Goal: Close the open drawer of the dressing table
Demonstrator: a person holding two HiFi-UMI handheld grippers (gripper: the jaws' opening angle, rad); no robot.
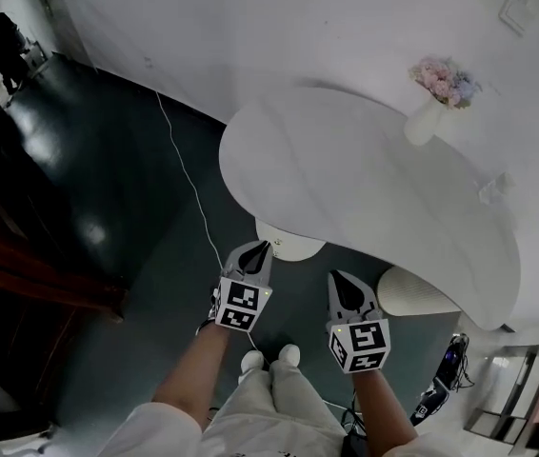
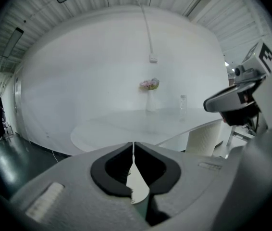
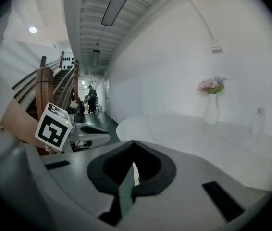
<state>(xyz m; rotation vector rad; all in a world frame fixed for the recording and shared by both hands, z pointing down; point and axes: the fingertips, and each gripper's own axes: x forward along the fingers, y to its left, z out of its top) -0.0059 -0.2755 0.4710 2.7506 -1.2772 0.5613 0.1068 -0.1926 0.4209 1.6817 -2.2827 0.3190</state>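
- Left gripper (image 1: pixel 262 248): jaws are pressed tip to tip, with nothing held between them. It is carried low, just short of the table's near edge.
- Right gripper (image 1: pixel 337 278): jaws likewise meet at the tips and are empty. It is held beside the left gripper, pointing the same way.
- Pale rounded piece (image 1: pixel 289 244): seen just beyond the left gripper, jutting from under the tabletop's near edge. It may be the open drawer (this cannot be told for sure from above).
- Dressing table (image 1: pixel 346 160): white with a curved top, set against the wall and directly ahead of both grippers.
- Ribbed pedestal (image 1: pixel 412 291): found under the top, to the right of the right gripper.
- Vase (image 1: pixel 423 122) with flowers (image 1: pixel 446 79): stood at the back of the top, well apart from both grippers.
- Step in hand: judged as the approach, since nothing is touched yet.
- Next move: a gripper is to be lowered to the drawer front, which is then to be pushed squarely inward under the top until it sits flush.
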